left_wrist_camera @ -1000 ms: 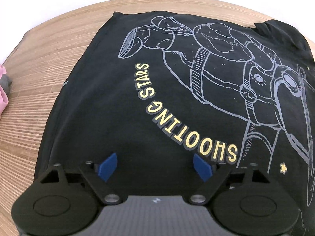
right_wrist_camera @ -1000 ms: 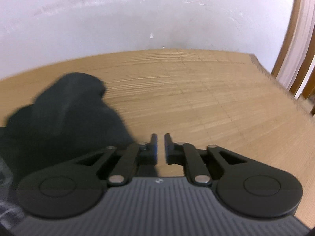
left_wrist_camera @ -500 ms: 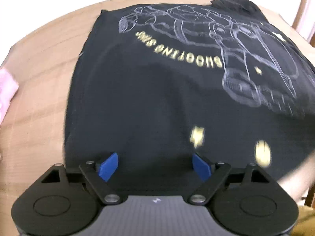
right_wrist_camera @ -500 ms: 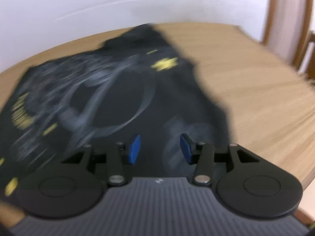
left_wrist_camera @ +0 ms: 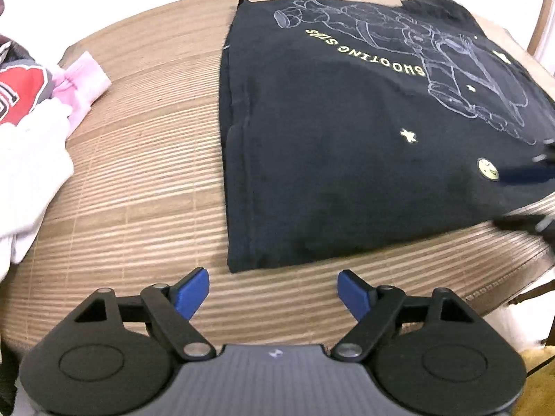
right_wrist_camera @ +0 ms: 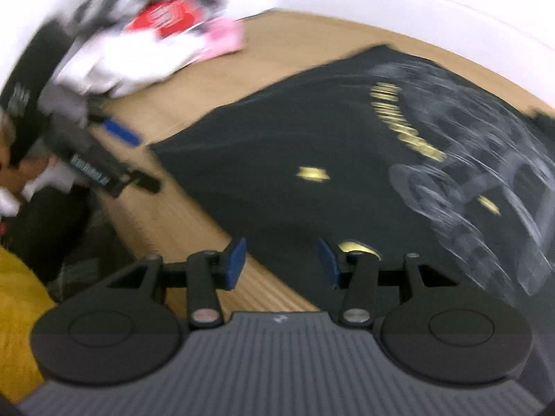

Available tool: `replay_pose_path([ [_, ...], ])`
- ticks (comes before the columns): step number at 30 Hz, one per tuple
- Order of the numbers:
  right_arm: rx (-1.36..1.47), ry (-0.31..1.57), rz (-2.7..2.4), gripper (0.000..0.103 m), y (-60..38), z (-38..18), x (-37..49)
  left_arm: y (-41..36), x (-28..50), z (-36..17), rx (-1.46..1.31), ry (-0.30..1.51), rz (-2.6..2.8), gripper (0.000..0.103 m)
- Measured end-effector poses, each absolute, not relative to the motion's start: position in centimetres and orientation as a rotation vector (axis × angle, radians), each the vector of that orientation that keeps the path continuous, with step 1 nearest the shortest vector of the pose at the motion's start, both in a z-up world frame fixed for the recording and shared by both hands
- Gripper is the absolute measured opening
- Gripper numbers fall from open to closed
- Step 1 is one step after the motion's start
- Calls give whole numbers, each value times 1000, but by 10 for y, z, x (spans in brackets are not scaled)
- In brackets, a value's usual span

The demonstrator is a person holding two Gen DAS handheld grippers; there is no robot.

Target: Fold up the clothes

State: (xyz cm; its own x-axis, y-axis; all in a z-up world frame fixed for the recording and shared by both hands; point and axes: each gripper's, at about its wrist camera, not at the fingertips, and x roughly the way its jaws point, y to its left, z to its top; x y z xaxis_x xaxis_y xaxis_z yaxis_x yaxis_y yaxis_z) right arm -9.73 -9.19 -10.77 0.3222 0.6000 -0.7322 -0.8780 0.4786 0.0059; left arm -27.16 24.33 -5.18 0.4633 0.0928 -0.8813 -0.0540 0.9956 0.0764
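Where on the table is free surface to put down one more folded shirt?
Bare wood lies between the black T-shirt and the clothes pile, and along the near edge before the left claw. The table's left end is crowded.

We see a wooden tabletop (left_wrist_camera: 145, 159) with a fine ribbed, slatted grain and a stitched border along its near edge. On it a black T-shirt (left_wrist_camera: 347, 159) lies flat, printed side up, with a white line-drawn astronaut, yellow lettering and small yellow stars; it reaches from close to the near edge towards the far edge. At the left edge sits a heap of other clothes (left_wrist_camera: 38, 111), white, pink and red, well apart from the shirt, with bare wood between them.
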Motion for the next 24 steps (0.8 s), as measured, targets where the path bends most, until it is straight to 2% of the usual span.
replay_pose_path([
  [6, -604, 600, 1091, 48, -43, -125, -120, 240, -271, -50, 83, 1065, 102, 81],
  [16, -464, 692, 1064, 45, -35, -131, -90, 239, -266, -49, 124, 1037, 75, 80],
  [18, -462, 688, 1062, 45, -36, -133, -90, 239, -262, -48, 117, 1028, 74, 72],
  [20, -473, 685, 1071, 46, -35, -132, -94, 239, -258, -47, 110, 1019, 74, 52],
  [22, -496, 672, 1101, 46, -33, -129, -101, 239, -254, -46, 103, 1010, 73, 45],
  [24, -538, 622, 1112, 46, -27, -130, -110, 239, -250, -45, 96, 1002, 72, 43],
])
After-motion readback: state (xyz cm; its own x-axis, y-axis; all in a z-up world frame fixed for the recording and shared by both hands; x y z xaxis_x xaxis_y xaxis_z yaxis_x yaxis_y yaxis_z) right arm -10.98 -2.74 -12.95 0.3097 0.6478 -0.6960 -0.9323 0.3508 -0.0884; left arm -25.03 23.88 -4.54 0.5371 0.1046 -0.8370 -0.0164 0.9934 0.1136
